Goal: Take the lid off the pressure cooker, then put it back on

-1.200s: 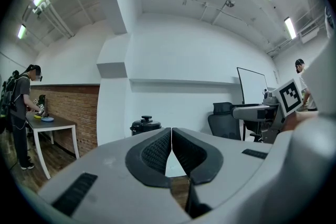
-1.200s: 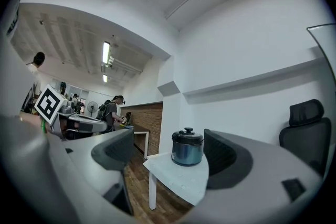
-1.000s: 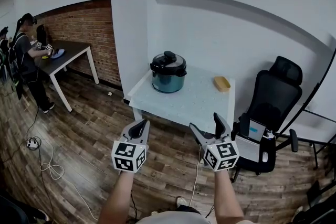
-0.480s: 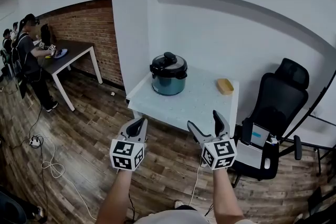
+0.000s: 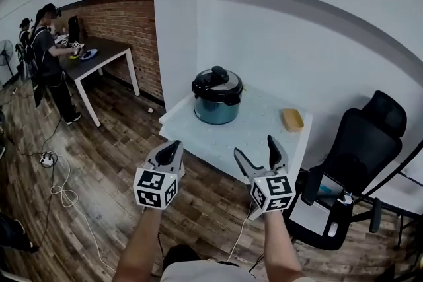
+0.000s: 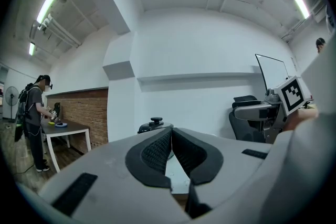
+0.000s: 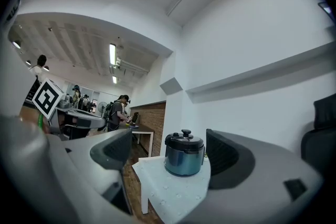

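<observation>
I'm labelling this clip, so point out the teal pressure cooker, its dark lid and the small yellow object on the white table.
Teal round pressure cooker (image 5: 216, 113), head view, front of its body wall.
Dark cooker lid (image 5: 229, 88), head view, dome beside the handle.
Small yellow rectangular object (image 5: 291, 119), head view, its middle.

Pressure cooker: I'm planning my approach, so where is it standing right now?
In the head view, the pressure cooker stands on the far left part of the white table, close to the white pillar and left of a small yellow object.
</observation>
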A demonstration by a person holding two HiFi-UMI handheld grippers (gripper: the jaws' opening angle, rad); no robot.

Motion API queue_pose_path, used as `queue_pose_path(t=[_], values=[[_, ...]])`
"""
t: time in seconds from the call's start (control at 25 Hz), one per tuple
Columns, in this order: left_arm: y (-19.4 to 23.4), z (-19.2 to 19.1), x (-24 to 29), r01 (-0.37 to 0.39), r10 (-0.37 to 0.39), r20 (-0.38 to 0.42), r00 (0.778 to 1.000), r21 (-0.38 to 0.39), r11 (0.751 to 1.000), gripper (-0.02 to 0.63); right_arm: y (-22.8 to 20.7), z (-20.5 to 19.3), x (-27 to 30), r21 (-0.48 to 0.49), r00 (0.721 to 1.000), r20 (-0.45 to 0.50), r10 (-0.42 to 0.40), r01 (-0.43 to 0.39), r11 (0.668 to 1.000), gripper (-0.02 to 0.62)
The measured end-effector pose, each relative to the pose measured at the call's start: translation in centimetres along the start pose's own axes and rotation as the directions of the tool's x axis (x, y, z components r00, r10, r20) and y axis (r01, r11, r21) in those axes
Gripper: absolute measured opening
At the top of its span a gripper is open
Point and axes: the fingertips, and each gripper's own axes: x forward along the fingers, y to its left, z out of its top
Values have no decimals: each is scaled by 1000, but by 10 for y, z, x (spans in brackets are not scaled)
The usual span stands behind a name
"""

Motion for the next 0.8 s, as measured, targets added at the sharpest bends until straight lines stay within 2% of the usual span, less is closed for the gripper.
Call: queue_pose_path(t=[0.36,0.8], values=[[20,-12,62,1,-1,-12,1000,-3,1000,14,-30,-15,59,9,1000,-7,16,-16,1000,420],[102,-24,171,71,-71,4,997,-24,997,14,-52,-36,182,3,998,-61,-30,30,1000,420]])
